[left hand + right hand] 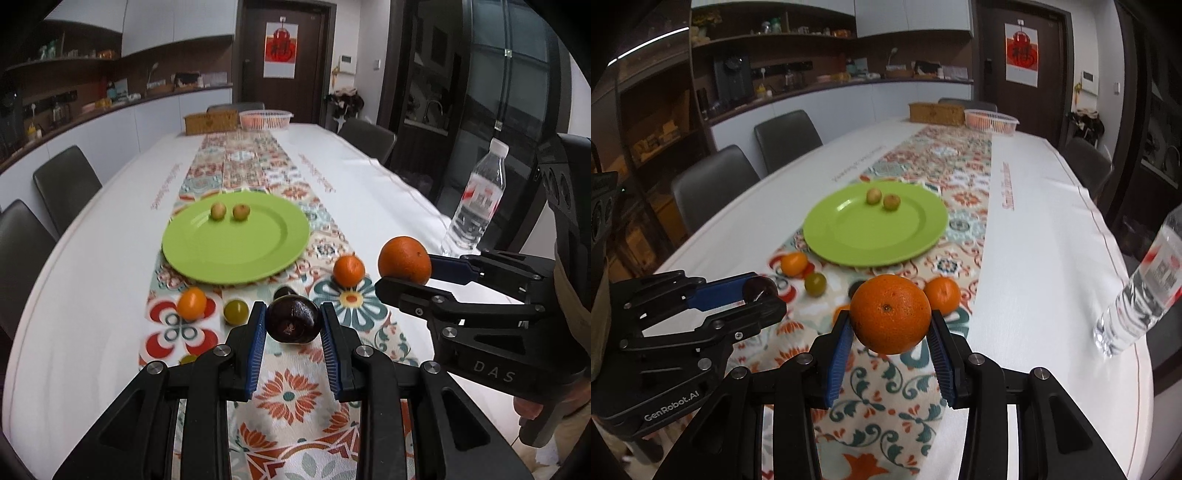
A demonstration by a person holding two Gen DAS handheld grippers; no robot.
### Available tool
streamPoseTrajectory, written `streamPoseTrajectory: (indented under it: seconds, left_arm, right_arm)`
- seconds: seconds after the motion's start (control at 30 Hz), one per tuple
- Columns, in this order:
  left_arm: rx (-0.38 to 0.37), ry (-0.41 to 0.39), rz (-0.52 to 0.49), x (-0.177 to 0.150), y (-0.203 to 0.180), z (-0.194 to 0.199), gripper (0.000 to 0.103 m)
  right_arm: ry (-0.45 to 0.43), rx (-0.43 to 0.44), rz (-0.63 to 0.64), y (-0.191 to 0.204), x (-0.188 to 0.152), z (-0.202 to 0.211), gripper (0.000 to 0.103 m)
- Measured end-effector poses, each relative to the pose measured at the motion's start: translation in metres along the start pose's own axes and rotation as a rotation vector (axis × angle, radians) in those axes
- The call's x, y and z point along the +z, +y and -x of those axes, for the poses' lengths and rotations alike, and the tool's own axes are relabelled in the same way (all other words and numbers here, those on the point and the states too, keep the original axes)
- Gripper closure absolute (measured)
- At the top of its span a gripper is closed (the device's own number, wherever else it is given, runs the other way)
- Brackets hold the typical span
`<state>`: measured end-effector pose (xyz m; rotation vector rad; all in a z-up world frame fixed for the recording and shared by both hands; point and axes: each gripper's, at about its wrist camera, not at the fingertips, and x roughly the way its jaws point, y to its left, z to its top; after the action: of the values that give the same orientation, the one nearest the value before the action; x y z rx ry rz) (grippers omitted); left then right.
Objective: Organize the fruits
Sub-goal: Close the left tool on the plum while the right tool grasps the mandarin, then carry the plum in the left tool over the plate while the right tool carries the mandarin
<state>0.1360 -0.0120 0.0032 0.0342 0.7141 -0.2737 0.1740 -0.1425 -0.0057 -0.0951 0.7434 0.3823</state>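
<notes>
My left gripper [293, 317] is shut on a dark purple plum [293, 320], held above the patterned runner; it also shows in the right wrist view [759, 293]. My right gripper [889, 325] is shut on a large orange [890, 314], which also shows in the left wrist view [405, 260]. A green plate [236, 238] lies ahead with two small yellow-green fruits [218, 211] [241, 212] on it. On the runner lie a small orange [349, 270], a kumquat-like orange fruit [192, 303], a green fruit [236, 312] and another dark fruit [285, 292].
A clear water bottle [476, 206] stands near the table's right edge. A wicker box [211, 122] and a white basket [264, 119] sit at the far end. Grey chairs [66, 182] line the left side.
</notes>
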Motion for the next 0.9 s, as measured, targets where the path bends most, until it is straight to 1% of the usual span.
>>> streamPoseTrajectory:
  seconds: [0.2, 0.47, 0.7, 0.9]
  left_arm:
    - [0.023, -0.056, -0.014, 0.016, 0.006, 0.01, 0.074]
    - [0.051, -0.099, -0.033, 0.04, 0.019, 0.008, 0.074]
    - [0.056, -0.1, -0.036, 0.06, 0.035, -0.005, 0.074]
    - [0.061, -0.081, -0.029, 0.077, 0.051, -0.024, 0.074]
  right_arm:
    - [-0.048, 0.01, 0.012, 0.005, 0.018, 0.005, 0.061]
    - [-0.081, 0.014, 0.02, 0.008, 0.043, -0.001, 0.061]
    - [-0.099, 0.001, 0.05, 0.011, 0.067, -0.012, 0.061]
    - [-0.074, 0.008, 0.044, 0.008, 0.087, -0.037, 0.061]
